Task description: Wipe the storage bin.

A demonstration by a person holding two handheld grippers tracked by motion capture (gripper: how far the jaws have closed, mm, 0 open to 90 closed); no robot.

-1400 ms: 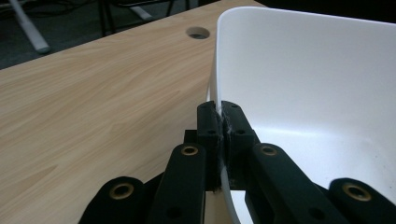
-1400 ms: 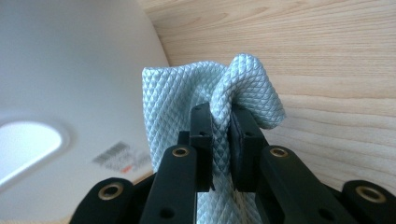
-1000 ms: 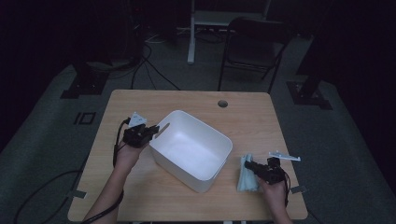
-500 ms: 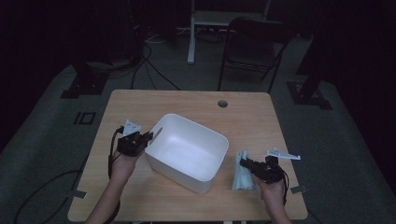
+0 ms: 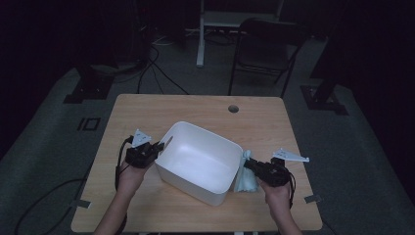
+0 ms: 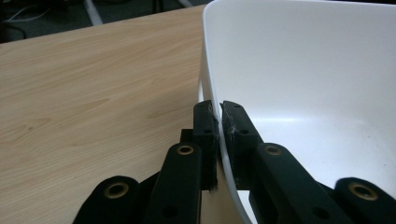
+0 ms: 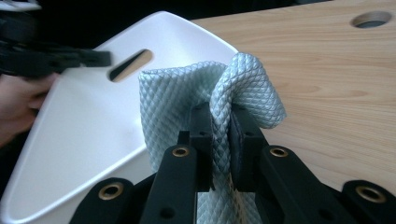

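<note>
A white plastic tub (image 5: 195, 156) stands on the middle of the wooden table (image 5: 205, 107). At the tub's left end my left gripper (image 5: 159, 147) is shut on the rim; in the left gripper view the thin white wall (image 6: 303, 70) runs between the closed jaws of the left gripper (image 6: 218, 106). A pale green quilted cloth (image 5: 244, 181) hangs beside the tub's right wall. My right gripper (image 5: 248, 165) is shut on a fold of it. Seen from the right gripper (image 7: 220, 112) itself, the cloth (image 7: 173, 93) bunches over the jaws, with the tub (image 7: 93, 121) behind it.
A round cable hole (image 5: 233, 108) sits near the table's far edge. A dark chair (image 5: 266, 44) and a white desk leg (image 5: 200, 34) stand on the floor beyond the table. Cables trail from both grippers toward the near edge.
My left hand has drawn back toward the near left, holding the tub's rim. The right gripper has lifted the cloth and carried it closer to the tub's right wall.
</note>
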